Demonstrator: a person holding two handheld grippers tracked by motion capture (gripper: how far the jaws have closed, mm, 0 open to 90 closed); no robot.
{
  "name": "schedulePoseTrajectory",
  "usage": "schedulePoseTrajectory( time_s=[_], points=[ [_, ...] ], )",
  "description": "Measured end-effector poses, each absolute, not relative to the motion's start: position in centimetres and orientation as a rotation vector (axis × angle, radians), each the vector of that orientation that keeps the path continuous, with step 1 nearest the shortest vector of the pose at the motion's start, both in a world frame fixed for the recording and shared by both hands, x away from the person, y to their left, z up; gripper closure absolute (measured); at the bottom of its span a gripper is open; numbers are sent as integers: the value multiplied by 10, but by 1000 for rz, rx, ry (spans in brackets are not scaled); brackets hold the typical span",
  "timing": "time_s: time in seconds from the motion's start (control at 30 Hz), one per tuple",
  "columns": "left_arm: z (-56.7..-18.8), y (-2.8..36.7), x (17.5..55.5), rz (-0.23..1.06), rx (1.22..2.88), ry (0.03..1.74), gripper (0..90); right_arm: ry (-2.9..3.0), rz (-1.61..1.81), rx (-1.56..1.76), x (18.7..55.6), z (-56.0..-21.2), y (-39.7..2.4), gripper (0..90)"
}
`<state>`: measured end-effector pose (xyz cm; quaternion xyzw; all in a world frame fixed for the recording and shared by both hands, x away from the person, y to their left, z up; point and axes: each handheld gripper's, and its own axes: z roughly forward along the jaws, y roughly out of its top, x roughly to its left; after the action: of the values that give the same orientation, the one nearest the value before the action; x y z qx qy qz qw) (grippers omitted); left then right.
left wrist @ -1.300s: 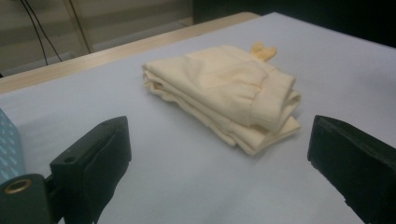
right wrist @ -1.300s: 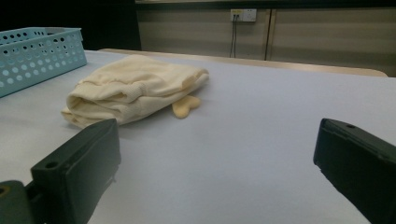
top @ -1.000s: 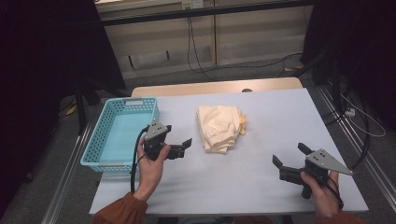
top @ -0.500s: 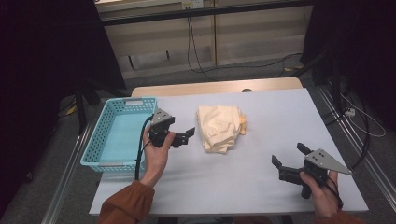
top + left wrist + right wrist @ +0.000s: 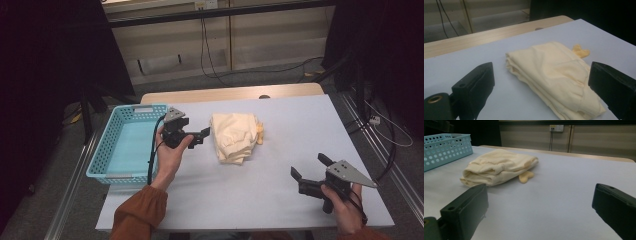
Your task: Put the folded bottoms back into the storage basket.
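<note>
Right gripper (image 5: pixel 306 176) held low at near right of worktop (image 5: pixel 300 125), fingers spread, nothing between them. Left gripper (image 5: pixel 199 135) held farther in, fingers spread, just beside folded cream garment (image 5: pixel 234 136), not touching. Garment seen lying mid-worktop. Blue basket (image 5: pixel 122 145) placed at left edge.

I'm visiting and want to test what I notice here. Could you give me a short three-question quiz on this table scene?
1. True or false: the left gripper is clamped on the folded cream garment.
2. Which gripper is nearer the garment: A left, B right?
3. Fill in: the blue basket sits at the table's ____ side in the high view.

Key: 1 false, its jaws stand open beside the garment. 2 A. 3 left.
</note>
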<state>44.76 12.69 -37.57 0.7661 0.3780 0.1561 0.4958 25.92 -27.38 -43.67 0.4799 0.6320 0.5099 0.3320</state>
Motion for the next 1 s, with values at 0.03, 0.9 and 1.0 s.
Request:
schedulePoseTrajectory(
  time_s=[0.03, 0.9, 1.0],
  points=[
    [-375, 126, 449, 380, 1854, 922, 78, 1647, 1334, 1257, 259, -436, -274, 6],
    [-396, 96, 488, 327, 1862, 1044, 71, 1657, 1331, 1258, 260, -437, -274, 7],
    [-399, 92, 494, 293, 1883, 1084, 82, 1660, 1332, 1255, 260, -437, -274, 7]
  ],
)
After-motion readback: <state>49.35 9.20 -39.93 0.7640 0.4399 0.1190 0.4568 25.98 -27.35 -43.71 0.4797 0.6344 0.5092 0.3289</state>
